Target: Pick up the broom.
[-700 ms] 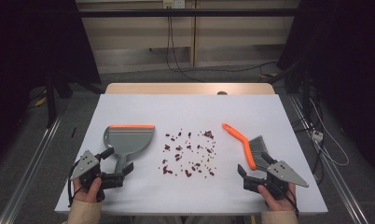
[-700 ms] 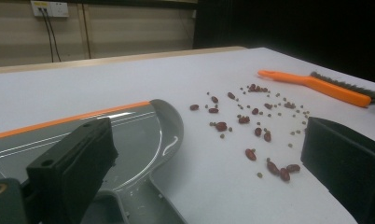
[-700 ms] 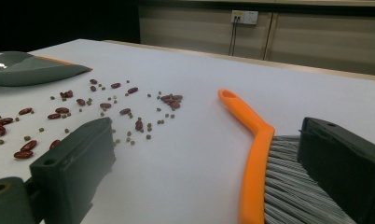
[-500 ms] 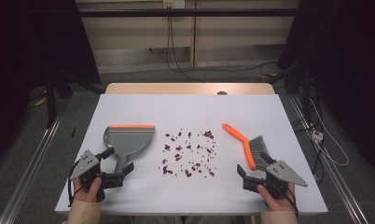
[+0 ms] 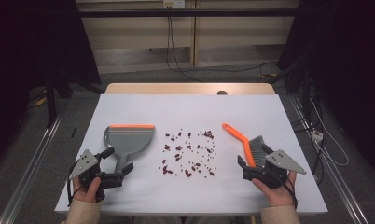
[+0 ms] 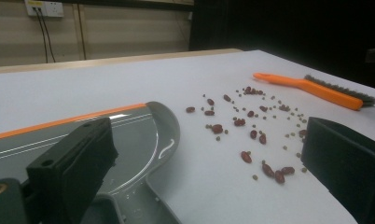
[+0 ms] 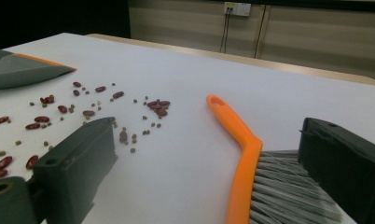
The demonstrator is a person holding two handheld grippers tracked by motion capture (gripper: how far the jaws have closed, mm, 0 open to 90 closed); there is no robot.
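Both hand-held grippers, left (image 5: pixel 116 173) and right (image 5: pixel 244 164), gaping, unladen. Rigid, light plastic dustpan (image 5: pixel 128 139) and brush (image 5: pixel 245 144): best pinched at handles.

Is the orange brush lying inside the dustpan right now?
No, the orange brush lies on the table right of the scattered beans, while the dustpan sits left of them.
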